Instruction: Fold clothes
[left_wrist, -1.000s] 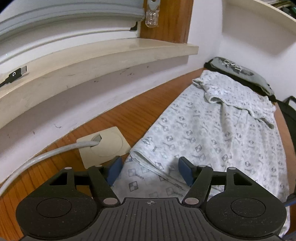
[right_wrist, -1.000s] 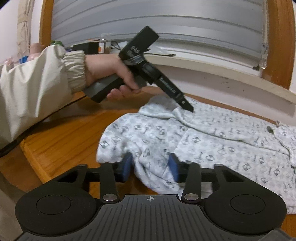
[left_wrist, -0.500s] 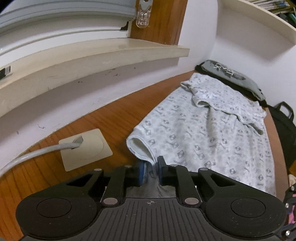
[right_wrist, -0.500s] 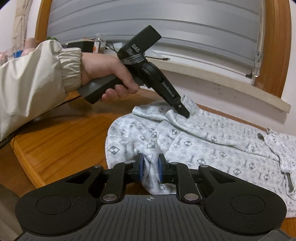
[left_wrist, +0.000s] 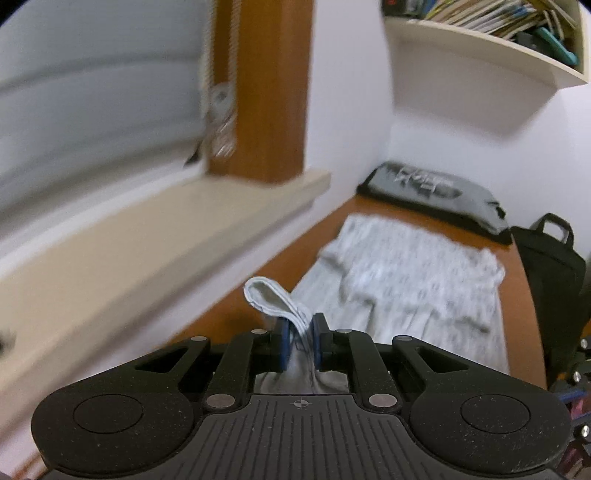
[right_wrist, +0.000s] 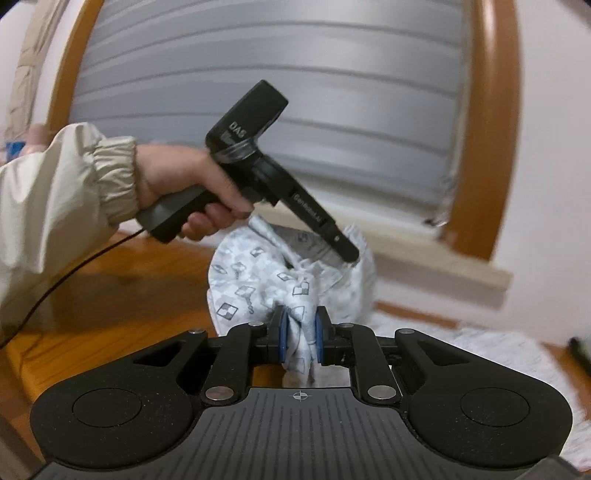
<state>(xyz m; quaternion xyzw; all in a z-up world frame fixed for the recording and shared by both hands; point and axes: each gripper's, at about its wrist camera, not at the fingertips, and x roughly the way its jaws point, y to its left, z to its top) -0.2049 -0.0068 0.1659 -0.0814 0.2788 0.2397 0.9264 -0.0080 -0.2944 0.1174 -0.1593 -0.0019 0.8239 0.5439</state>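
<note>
A white garment with a grey checked print (left_wrist: 406, 280) lies along the wooden table (left_wrist: 517, 266). My left gripper (left_wrist: 300, 341) is shut on its near hem, and a loop of hem stands up between the blue pads. In the right wrist view my right gripper (right_wrist: 300, 341) is shut on another bunch of the same garment (right_wrist: 255, 280), lifted off the table. The left gripper (right_wrist: 349, 254) shows there too, held by a hand (right_wrist: 184, 188) in a cream sleeve, its tip buried in the raised cloth.
A folded grey and black garment (left_wrist: 436, 192) lies at the table's far end by the wall. A black bag (left_wrist: 550, 266) stands at the right. The window sill (left_wrist: 147, 236) runs along the left, with a shelf of books (left_wrist: 498, 33) above. A cable (right_wrist: 55, 284) trails from the left gripper.
Both grippers went from open to shut on the garment's near edge, then rose and tilted up, lifting that edge off the table. The views are now blurred by motion.
</note>
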